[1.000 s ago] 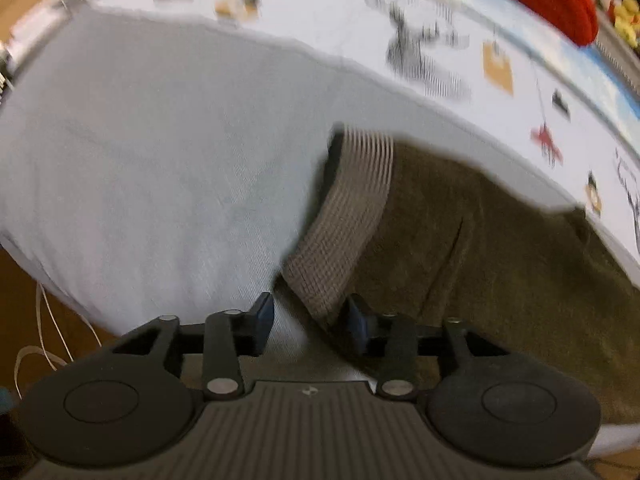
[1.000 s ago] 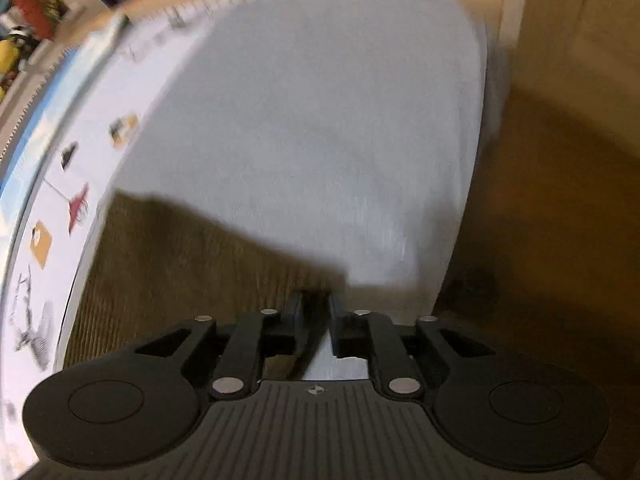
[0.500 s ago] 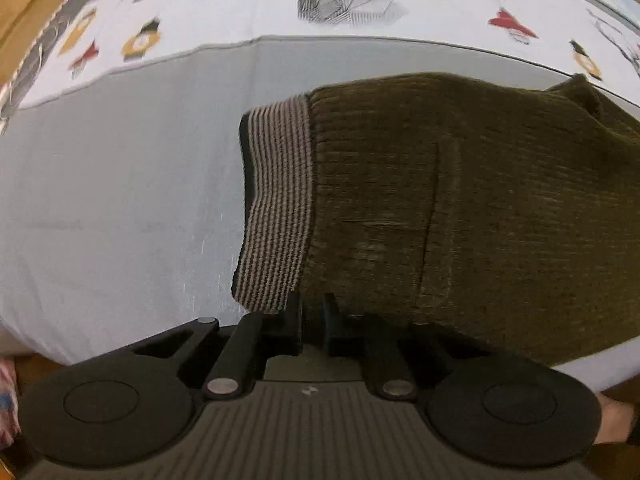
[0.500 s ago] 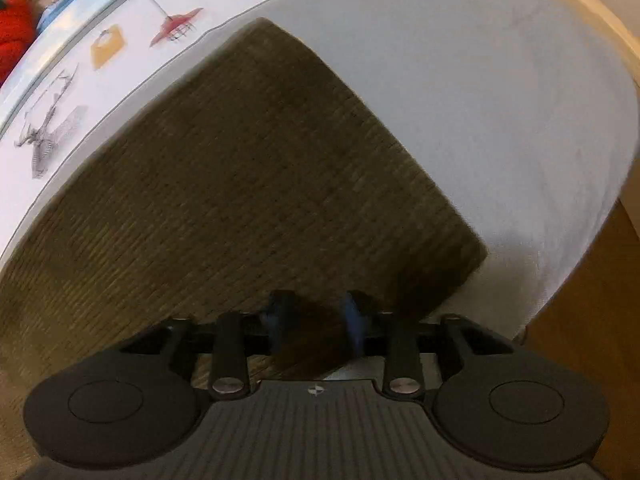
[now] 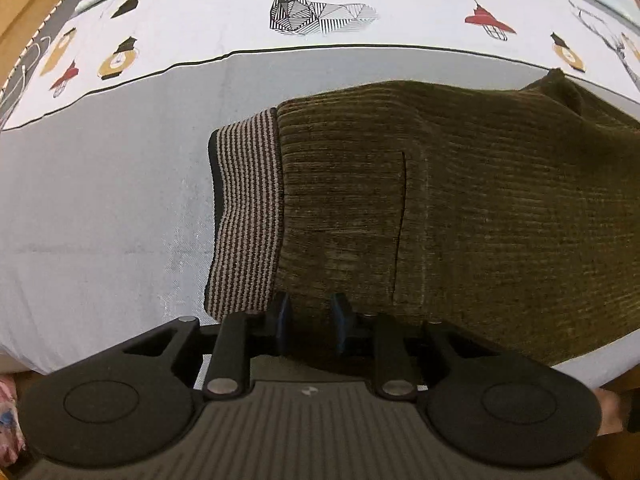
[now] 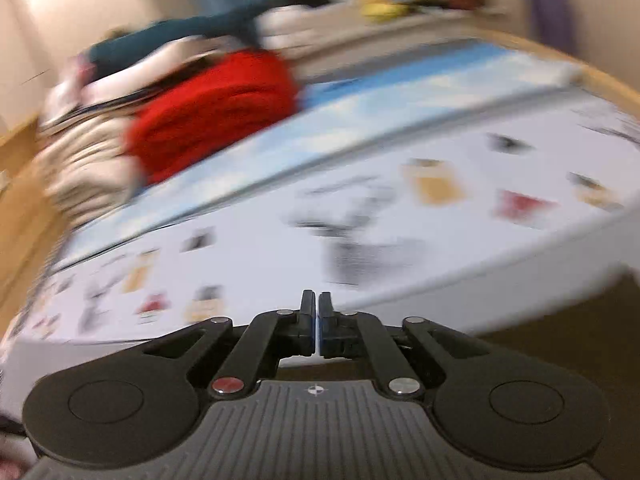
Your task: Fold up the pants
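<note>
Olive-brown corduroy pants (image 5: 460, 200) with a striped ribbed waistband (image 5: 246, 216) lie folded on the grey bed sheet (image 5: 100, 208) in the left wrist view. My left gripper (image 5: 308, 320) is at the pants' near edge beside the waistband, its jaws a little apart with the cloth edge between them. My right gripper (image 6: 317, 320) is shut and empty, lifted above the bed; its view is blurred, with a dark patch that may be the pants (image 6: 560, 320) at lower right.
The bedspread (image 5: 320, 4) has deer and lamp prints beyond the grey band. A red garment (image 6: 212, 116) and a pile of clothes (image 6: 92, 168) lie at the far side of the bed. Wooden floor shows at the bed's edges.
My left gripper has opened slightly at the pants' edge. My right gripper has let go of the pants, shut, and swung up and away, now facing across the bed.
</note>
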`<state>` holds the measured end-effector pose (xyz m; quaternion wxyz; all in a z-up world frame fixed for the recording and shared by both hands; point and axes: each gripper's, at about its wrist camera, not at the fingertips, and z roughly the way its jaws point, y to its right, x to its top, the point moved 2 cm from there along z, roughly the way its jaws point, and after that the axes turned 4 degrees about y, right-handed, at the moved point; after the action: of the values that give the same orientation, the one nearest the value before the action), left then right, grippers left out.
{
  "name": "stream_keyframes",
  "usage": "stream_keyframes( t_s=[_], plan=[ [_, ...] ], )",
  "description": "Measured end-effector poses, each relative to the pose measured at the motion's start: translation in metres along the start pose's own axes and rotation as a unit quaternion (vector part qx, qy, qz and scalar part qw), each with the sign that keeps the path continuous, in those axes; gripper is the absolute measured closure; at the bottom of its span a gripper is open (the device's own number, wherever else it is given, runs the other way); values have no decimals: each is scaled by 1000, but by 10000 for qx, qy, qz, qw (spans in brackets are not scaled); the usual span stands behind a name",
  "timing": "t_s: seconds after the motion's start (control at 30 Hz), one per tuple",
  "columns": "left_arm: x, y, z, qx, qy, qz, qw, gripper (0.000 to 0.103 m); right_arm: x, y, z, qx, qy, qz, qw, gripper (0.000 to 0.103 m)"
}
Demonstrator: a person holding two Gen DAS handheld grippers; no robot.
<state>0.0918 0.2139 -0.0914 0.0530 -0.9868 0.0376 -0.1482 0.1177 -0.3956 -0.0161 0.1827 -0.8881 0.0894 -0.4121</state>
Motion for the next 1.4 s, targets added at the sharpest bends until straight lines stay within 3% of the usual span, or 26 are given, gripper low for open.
stream_keyframes(
  t_s=[0.1,0.2,0.33,0.5,0.57,0.63,0.73,0.8,0.83,0.9,0.97,1.03,1.07,1.13,1.27,1.33,1.4],
  plan=[
    [0,-11,1,-149,14,-221,9996,77,2,-56,38,661,-387,-226,9968,95],
    [-1,-17,1,-210,30,-255,9995,77,-7,-108,74,1156,-839,-516,9884,84],
    [-1,-13,-1,-251,30,-248,9994,77,-30,-178,114,1801,-1487,-1090,9662,83],
    [0,-14,1,-317,16,-218,9993,76,-54,-230,149,2122,-2052,-1484,9438,79],
    [1,-15,3,-355,12,-223,9991,76,-64,-237,155,2126,-2169,-1547,9401,66],
    [1,-17,3,-396,7,-234,9989,77,-71,-239,166,2091,-2284,-1586,9375,61],
    [1,-19,4,-445,-6,-237,9987,76,-80,-240,184,2141,-2551,-1570,9297,62],
    [2,-20,5,-473,-12,-223,9986,76,-86,-245,195,2118,-2635,-1864,9225,88],
    [2,-20,5,-484,-15,-219,9986,76,-85,-249,198,2091,-2518,-2047,9225,93],
    [2,-21,5,-502,-14,-235,9985,76,-69,-254,195,2248,-2046,-1878,9340,95],
    [3,-20,5,-495,-12,-239,9985,77,-62,-258,193,2249,-1860,-1836,9387,95],
    [3,-20,5,-470,-24,-220,9986,77,-72,-260,195,2006,-1917,-2177,9358,93],
    [3,-20,5,-450,-25,-209,9988,77,-78,-258,197,1719,-1961,-2331,9369,87],
    [3,-18,5,-400,-30,-173,9990,77,-74,-247,198,1278,-1796,-2386,9458,80],
    [2,-18,5,-353,-24,-133,9993,77,-28,-195,182,246,-1027,-1741,9790,80],
    [2,-18,4,-335,-28,-141,9993,76,-12,-163,169,169,-1009,-1502,9833,78],
    [3,-17,3,-298,-25,-120,9995,76,-7,-138,155,469,-1207,-1409,9815,75]
  ],
)
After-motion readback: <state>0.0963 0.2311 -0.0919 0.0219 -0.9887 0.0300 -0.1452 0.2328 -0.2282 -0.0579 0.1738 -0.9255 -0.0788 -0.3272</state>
